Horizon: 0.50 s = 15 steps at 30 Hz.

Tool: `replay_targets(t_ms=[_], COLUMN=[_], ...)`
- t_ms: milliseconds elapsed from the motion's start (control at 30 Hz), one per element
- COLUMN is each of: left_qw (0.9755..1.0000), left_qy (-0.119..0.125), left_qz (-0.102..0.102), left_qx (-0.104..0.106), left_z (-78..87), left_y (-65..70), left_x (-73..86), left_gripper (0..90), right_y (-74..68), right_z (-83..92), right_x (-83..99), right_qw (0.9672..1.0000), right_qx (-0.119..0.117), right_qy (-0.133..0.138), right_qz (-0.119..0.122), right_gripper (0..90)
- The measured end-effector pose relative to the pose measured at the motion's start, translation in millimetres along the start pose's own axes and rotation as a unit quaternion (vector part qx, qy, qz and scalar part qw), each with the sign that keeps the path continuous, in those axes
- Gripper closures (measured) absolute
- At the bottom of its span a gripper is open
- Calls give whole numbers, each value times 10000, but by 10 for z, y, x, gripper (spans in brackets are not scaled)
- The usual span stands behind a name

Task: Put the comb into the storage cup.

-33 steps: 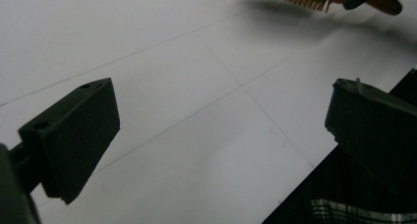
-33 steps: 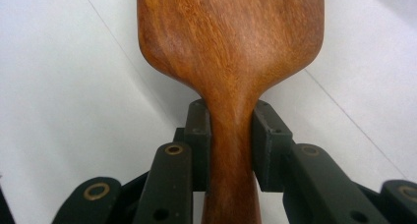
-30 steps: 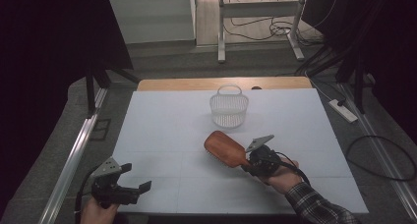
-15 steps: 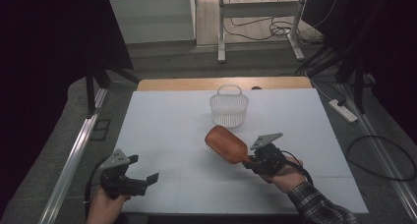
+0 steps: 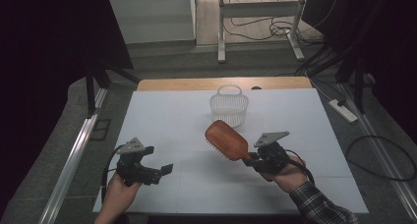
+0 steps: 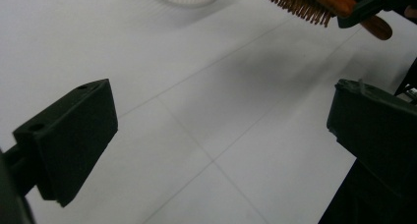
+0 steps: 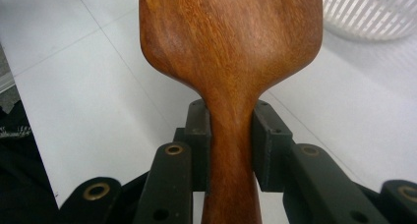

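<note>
Wooden hairbrush (image 5: 227, 140) handle pinched btwn right tongs (image 5: 252, 158) – head points to 11 o'clock, held above the white bench (image 5: 162, 121), bristles down. Left tongs (image 5: 164, 170) spread wide, nothing btwn them, at 7 o'clock of the bench. White basket (image 5: 229, 107) sits at 12 – just beyond the brush head.

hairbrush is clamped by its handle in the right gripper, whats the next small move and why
Probably carry the hairbrush forward toward the white basket. The right gripper has both jaws pressed on the handle, and the brush is off the table with bristles facing down. The basket stands just beyond it, and the left gripper is open, off to the side.
</note>
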<state>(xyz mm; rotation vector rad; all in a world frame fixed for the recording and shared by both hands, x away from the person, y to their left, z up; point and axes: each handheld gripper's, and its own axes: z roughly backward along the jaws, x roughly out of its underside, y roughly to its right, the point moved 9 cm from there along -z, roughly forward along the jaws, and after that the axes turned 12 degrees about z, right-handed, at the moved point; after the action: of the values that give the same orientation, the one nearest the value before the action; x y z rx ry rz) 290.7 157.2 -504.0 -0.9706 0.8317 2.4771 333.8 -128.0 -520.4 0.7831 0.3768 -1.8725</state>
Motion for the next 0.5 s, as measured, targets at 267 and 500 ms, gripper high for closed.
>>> replay_targets(t_ms=[267,500], left_qw=[9997,9994], left_qy=[-65,-168], left_qz=[-180,-185], left_qx=[136,233], left_z=[-185,-375], left_y=[141,230], left_x=[-176,-310], left_gripper=[0,0], right_y=[1,9], right_z=[52,80], right_x=[-65,-102], right_qw=[9998,9993], right_qx=[84,152], right_qy=[180,326], right_qz=[44,50], right_gripper=[722,722])
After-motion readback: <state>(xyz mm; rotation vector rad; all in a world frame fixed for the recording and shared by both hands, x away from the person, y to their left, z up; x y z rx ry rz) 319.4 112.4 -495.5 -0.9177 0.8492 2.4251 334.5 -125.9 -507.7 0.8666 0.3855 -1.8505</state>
